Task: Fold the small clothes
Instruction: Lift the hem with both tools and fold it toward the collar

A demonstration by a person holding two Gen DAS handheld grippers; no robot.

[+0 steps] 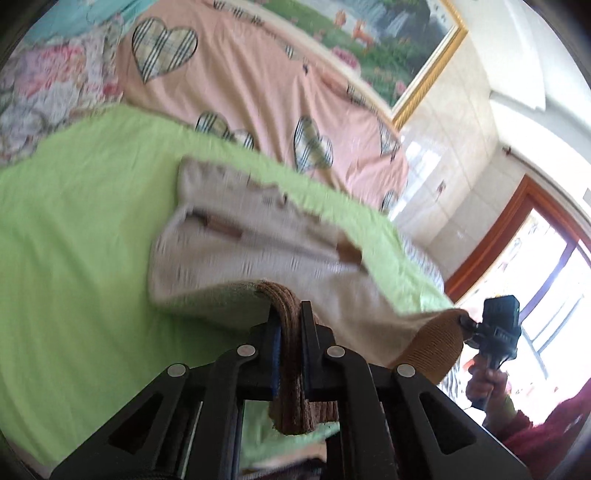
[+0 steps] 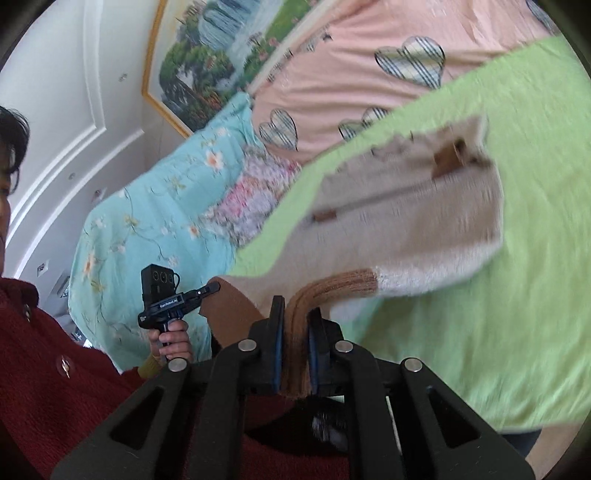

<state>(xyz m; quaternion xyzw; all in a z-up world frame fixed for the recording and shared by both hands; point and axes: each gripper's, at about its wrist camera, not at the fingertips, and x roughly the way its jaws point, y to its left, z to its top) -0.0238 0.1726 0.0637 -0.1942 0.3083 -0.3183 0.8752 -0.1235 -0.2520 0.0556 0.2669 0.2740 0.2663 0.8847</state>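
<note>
Clamped between the black left gripper (image 1: 291, 332) fingers: one brown ribbed hem corner of the small cream knitted sweater (image 1: 258, 236). Same grasp on the other hem corner by the right gripper (image 2: 295, 332), jaws closed tight on the knit. Held apart at both corners, probably to keep the hem taut and the body hanging flat. Suspended half-lifted over the lime-green blanket (image 1: 74, 221), far end trailing toward the pink heart-print sheet (image 1: 240, 74). Blurred throughout, likely mid-swing for a fold.

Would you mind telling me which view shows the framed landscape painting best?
The right wrist view: the framed painting shows its waterfall, trees and gold frame corner fairly sharply. The left wrist view catches only a lower strip of it, with deer and the frame's edge.
</note>
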